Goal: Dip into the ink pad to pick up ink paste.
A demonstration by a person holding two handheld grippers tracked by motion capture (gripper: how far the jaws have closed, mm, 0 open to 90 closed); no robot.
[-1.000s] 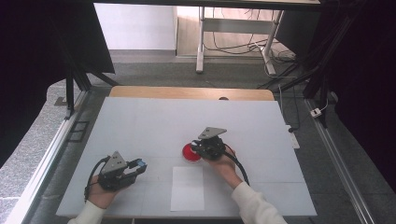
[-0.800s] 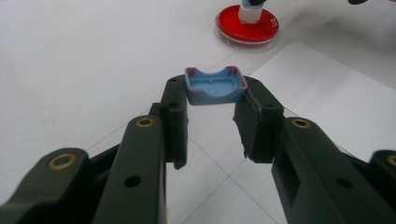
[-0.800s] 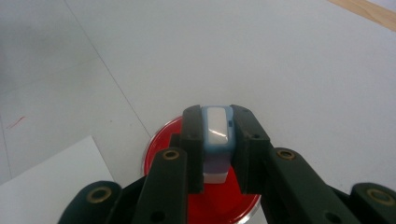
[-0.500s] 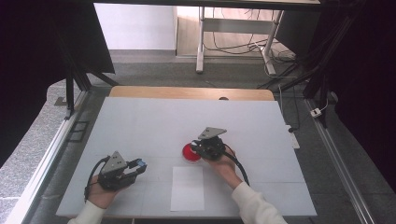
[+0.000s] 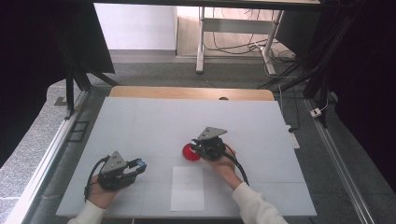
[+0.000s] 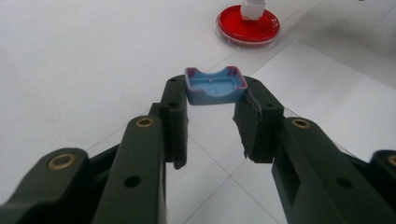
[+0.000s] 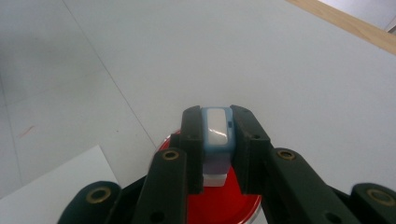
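Right gripper (image 7: pixel 217 154) fingers (image 7: pixel 192 140) clamp a stamp (image 7: pixel 217 128) over the red ink pad (image 7: pixel 224 205); left gripper (image 6: pixel 215 112) pinches its blue cap (image 6: pixel 215 86). Press straight down, evenly.

High view looks down; gripper views sit close — all share the red dish (image 5: pixel 190 152).

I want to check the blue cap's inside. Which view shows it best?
The left gripper view: the blue cap sits close between the left gripper jaws, hollow side up. In the high view it is a small blue spot.
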